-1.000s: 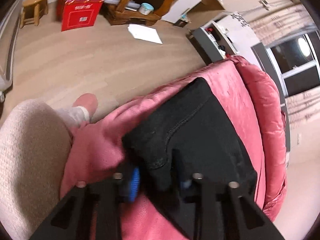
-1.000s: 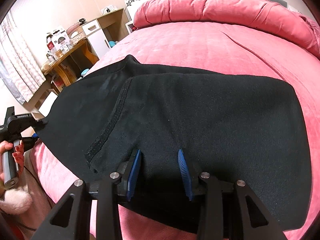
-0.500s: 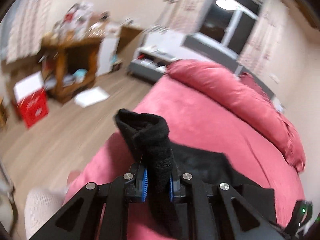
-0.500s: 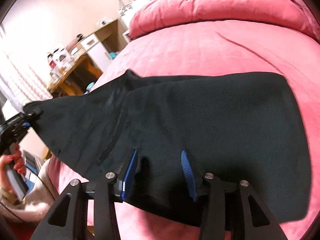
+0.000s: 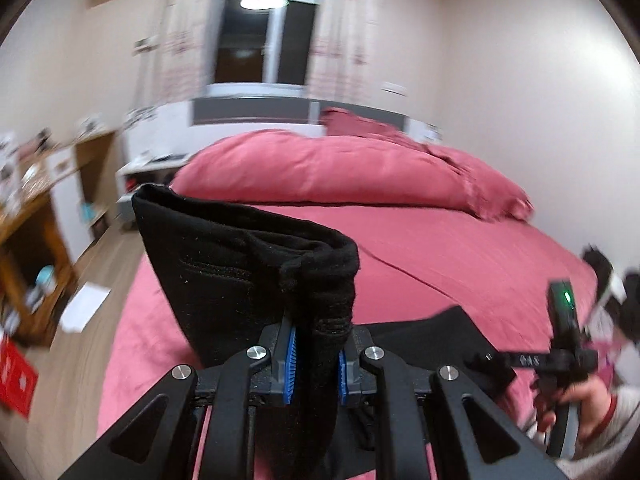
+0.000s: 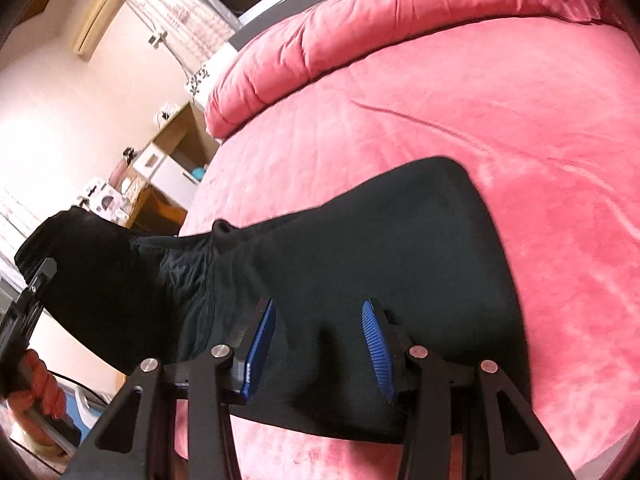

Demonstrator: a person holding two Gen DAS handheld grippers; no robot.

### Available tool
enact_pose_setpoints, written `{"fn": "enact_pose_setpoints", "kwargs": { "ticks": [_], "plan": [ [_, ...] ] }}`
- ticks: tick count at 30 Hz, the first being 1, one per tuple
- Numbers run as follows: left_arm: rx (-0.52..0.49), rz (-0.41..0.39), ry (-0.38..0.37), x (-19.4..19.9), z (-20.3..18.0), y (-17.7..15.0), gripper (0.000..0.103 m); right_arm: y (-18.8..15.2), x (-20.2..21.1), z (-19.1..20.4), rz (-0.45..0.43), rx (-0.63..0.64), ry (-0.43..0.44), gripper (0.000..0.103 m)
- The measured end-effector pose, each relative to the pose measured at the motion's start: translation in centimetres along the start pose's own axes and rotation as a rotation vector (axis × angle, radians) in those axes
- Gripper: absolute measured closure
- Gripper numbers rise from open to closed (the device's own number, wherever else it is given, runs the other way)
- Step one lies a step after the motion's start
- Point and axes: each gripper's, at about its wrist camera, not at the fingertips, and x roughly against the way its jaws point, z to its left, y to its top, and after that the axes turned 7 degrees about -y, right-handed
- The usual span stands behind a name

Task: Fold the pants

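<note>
The black pants lie across the pink bed. My left gripper is shut on one bunched end of the pants and holds it up above the bed, the cloth standing in a thick fold in front of the fingers. In the right wrist view that raised end and the left gripper sit at the far left. My right gripper rests at the near edge of the flat part, open. Cloth lies between and under its fingers and the blue pad faces are bare. It also shows as the right gripper in the left wrist view.
A rolled pink duvet lies along the head of the bed under a dark window. Left of the bed are a wooden desk, a white sheet of paper on the floor and a red box. A hand holds the right gripper.
The left gripper closed on the pants end, rose and rolled upright, carrying the cloth up over the bed. The right gripper rolled and shifted a little, its jaws slightly wider.
</note>
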Motion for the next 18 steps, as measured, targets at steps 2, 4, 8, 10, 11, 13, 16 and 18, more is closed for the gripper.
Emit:
{"fn": "enact_pose_setpoints", "kwargs": {
  "ticks": [2,4,8,10,11,13,16,18],
  "plan": [
    [-0.044,0.018,-0.055,-0.9,-2.0,0.3,0.088,0.2,0.6,-0.2,-0.013,-0.004,0.015,0.057],
    [-0.082,0.042,-0.106,-1.8,-4.0,0.3,0.088,0.1,1.0,-0.2,-0.020,-0.010,0.039,0.056],
    [-0.184,0.113,-0.189,-4.7,-8.0,-0.9,0.088,0.0,1.3,0.2,-0.025,-0.014,0.103,0.053],
    [-0.222,0.151,-0.234,-6.2,-9.6,-1.8,0.088,0.0,1.5,0.4,-0.027,-0.011,0.107,0.053],
    [-0.237,0.173,-0.255,-7.1,-10.4,-2.4,0.088,0.1,1.5,0.3,-0.026,-0.014,0.108,0.053],
    [-0.252,0.222,-0.289,-8.7,-11.8,-3.6,0.088,0.3,1.5,-0.3,-0.024,-0.055,0.110,0.053],
    [-0.275,0.299,-0.313,-11.4,-13.6,-5.4,0.088,0.3,1.8,-1.6,-0.025,-0.121,0.116,0.053],
    [-0.320,0.329,-0.315,-12.6,-14.9,-6.8,0.088,0.2,2.0,-2.3,-0.022,-0.151,0.112,0.051]
  ]
}}
